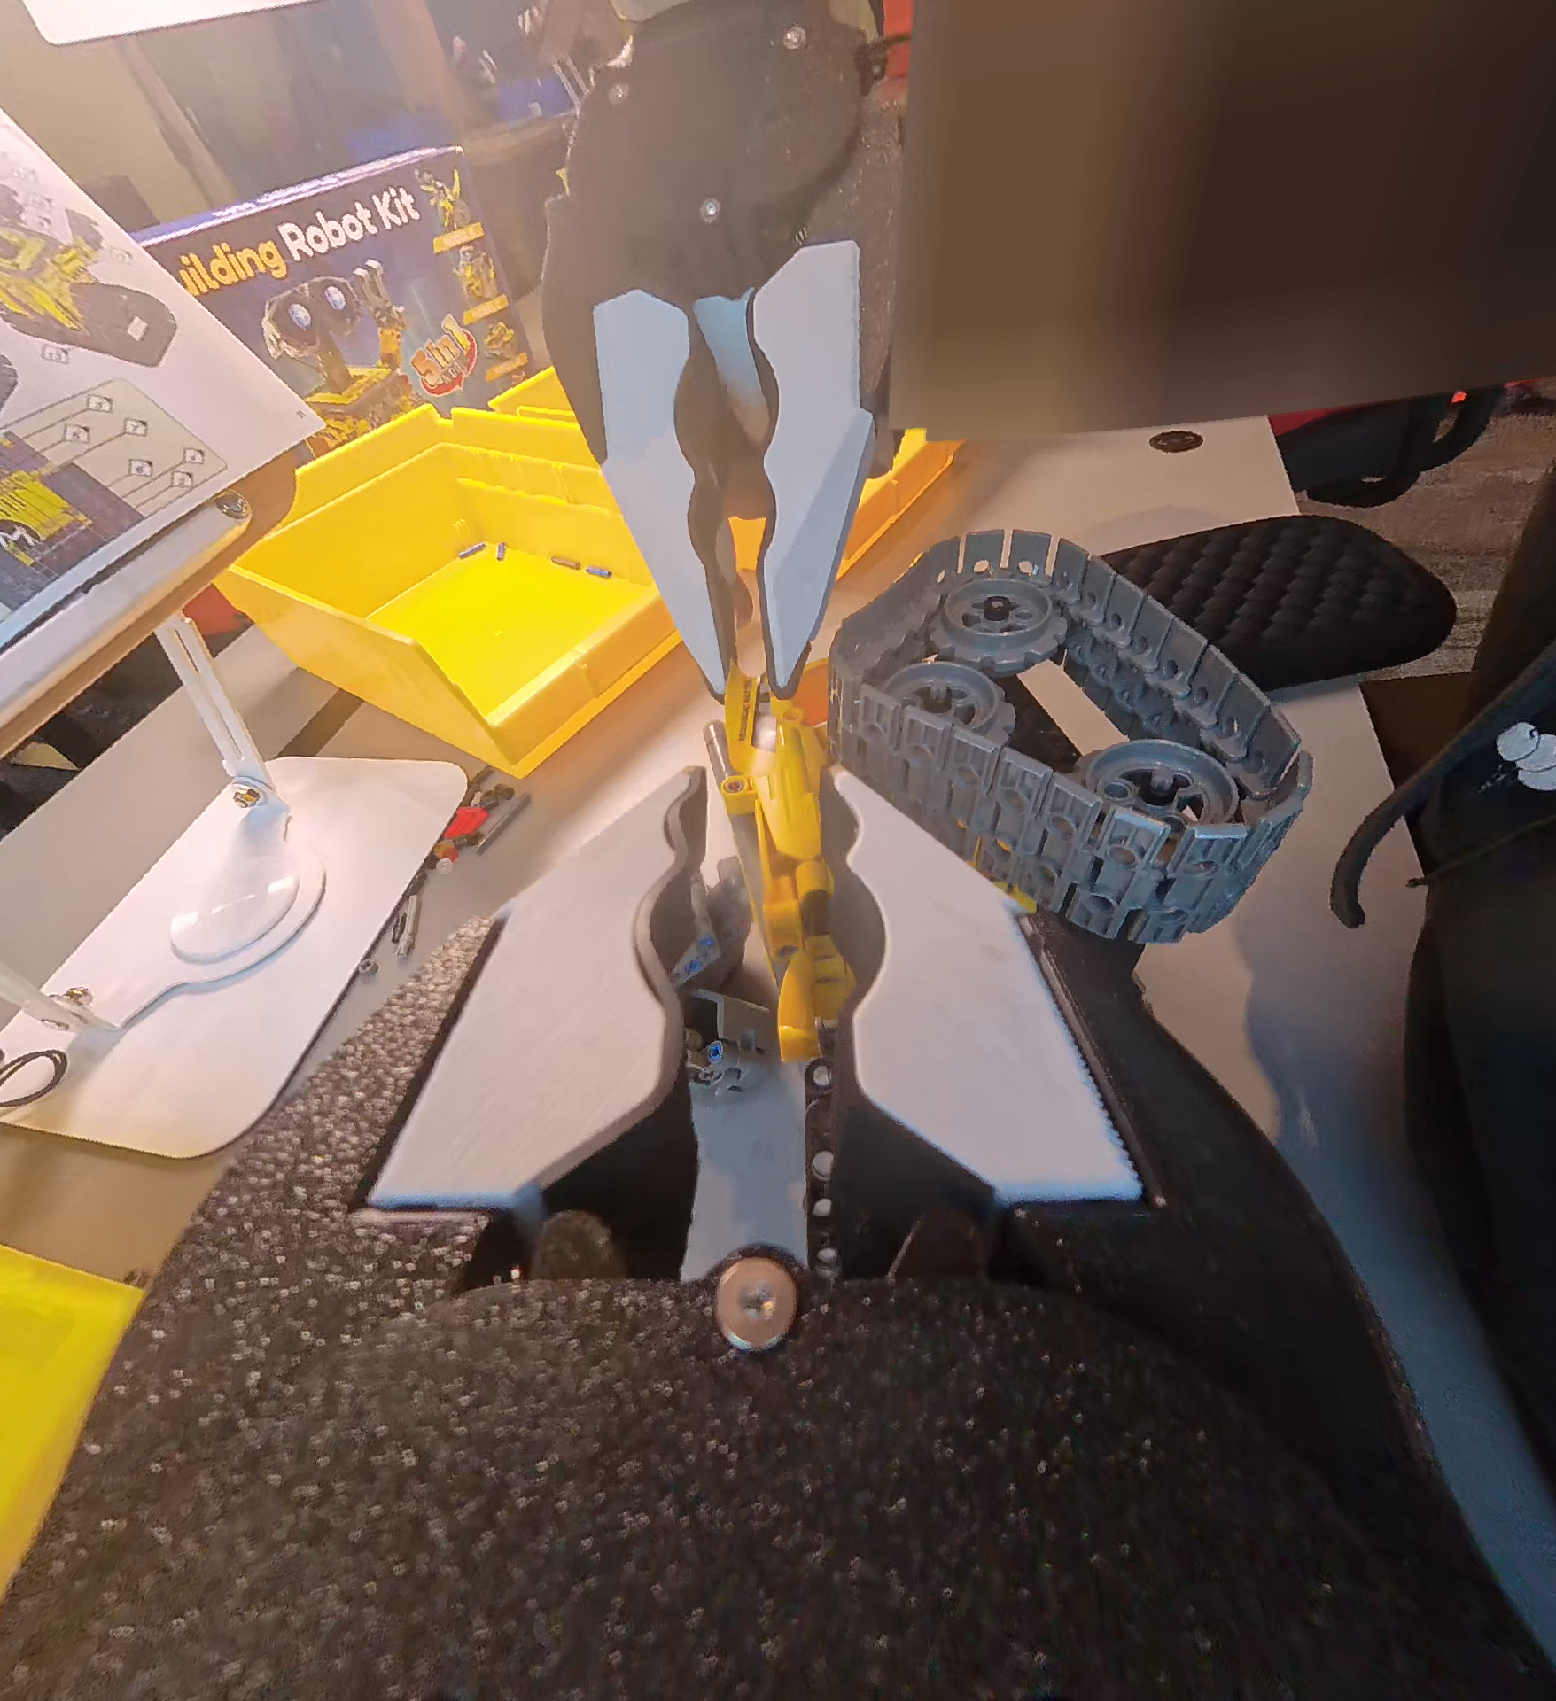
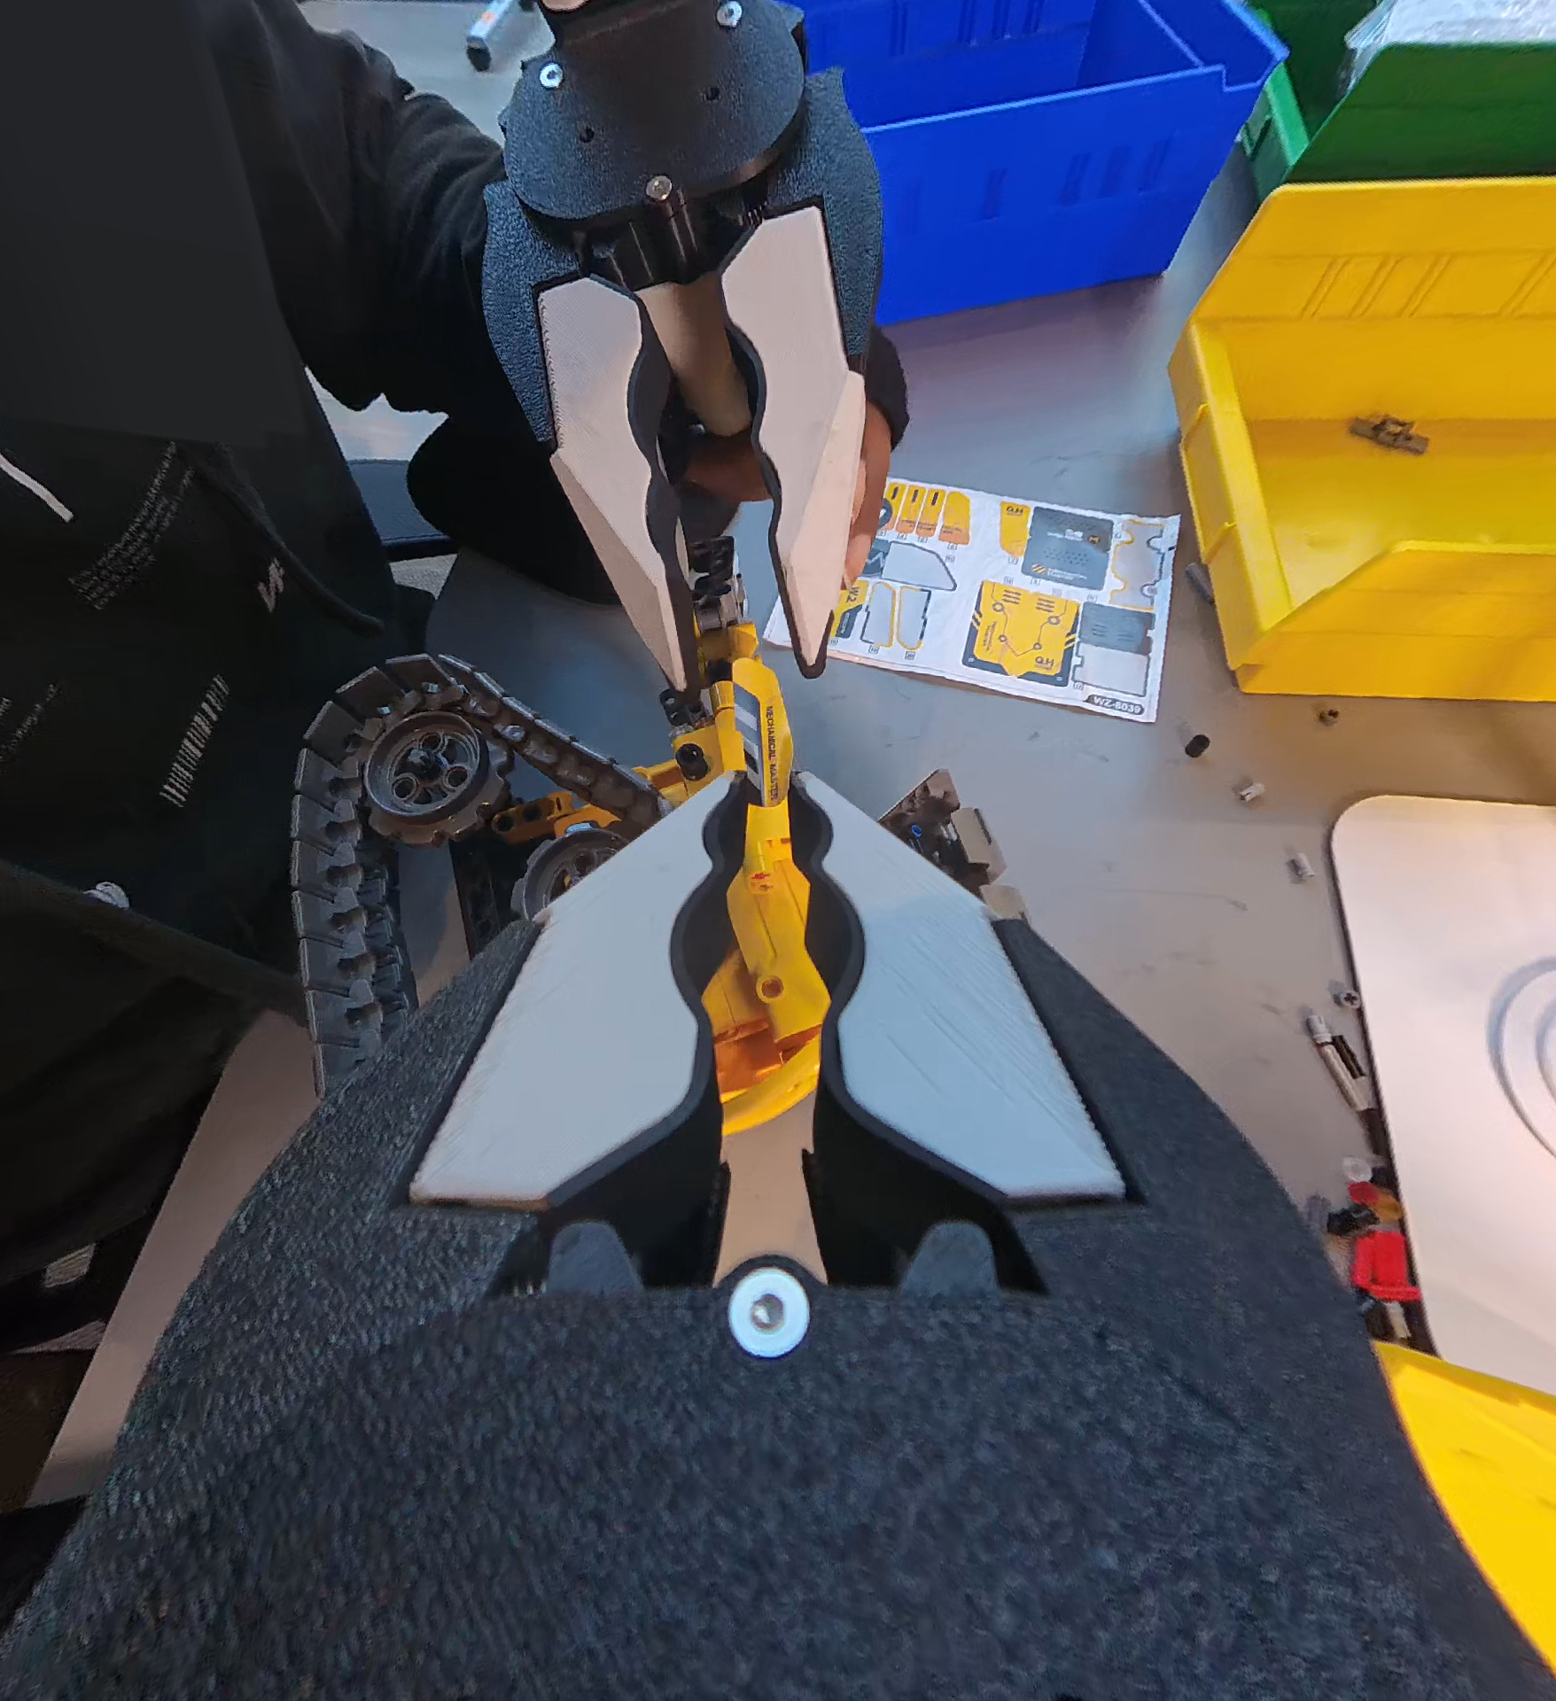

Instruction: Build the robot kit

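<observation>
Both grippers are closed onto one yellow arm piece (image 1: 793, 856), from opposite ends.

Left gripper (image 1: 770, 782): jaws nearly together, the yellow arm pinched in the narrow gap; a small grey-and-black sub-assembly (image 1: 719, 1040) sits between the fingers lower down, contact there cannot be told. Right gripper (image 2: 765, 782): jaws likewise nearly together, clamped on the same yellow arm (image 2: 770, 920), with a yellow rounded part deeper in its throat. In each wrist view the other gripper is seen straight ahead, tips meeting the far end of the arm. From the right wrist view the left gripper (image 2: 737, 663) appears to bear mainly with one finger on a black-and-grey connector block atop the arm; its other finger seems to stand slightly off.

Track unit (image 1: 1069, 736) lies just right of the left gripper, seemingly joined to the arm lower down. Yellow bin (image 1: 480, 626) ahead-left of the left gripper; sticker sheet (image 2: 1014, 598) ahead-right of the right gripper.

Risks, as judged:
- Arm is gripped at two ends; any twist or pull out of line between the grippers could pop a joint apart.
- One-fingered bearing on the connector could slip off sideways.
- Weight of the hanging track may lever the arm out of the pinch.
- Loose pins (image 2: 1345, 1068) to the right could be swept off if the assembly drops.
</observation>
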{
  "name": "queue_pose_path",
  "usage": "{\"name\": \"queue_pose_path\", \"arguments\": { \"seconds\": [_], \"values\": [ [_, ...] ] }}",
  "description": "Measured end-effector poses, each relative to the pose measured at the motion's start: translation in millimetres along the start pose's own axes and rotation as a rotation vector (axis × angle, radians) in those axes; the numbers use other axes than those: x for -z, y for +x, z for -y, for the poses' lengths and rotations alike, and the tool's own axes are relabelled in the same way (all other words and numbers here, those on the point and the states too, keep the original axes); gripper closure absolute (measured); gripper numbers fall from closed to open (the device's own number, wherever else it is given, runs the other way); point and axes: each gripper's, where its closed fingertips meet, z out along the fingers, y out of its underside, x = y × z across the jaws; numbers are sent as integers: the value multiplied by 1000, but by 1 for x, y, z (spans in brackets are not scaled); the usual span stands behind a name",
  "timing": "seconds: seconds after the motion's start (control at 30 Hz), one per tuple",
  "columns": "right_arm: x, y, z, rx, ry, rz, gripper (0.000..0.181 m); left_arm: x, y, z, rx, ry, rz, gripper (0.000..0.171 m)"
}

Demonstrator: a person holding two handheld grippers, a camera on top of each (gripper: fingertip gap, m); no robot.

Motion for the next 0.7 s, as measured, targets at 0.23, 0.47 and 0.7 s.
{"name": "queue_pose_path", "arguments": {
  "seconds": [0.23,0.47,0.7],
  "values": [
    [-6,-2,-5,-1,-66,39,172,2,6,-9,22,-33,-14,145],
    [-8,-3,-9,13,-125,53,172,0,5,-10,17,-39,-2,147],
    [-9,-2,-11,32,-174,64,172,-2,5,-10,2,-37,6,151]
  ]
}}
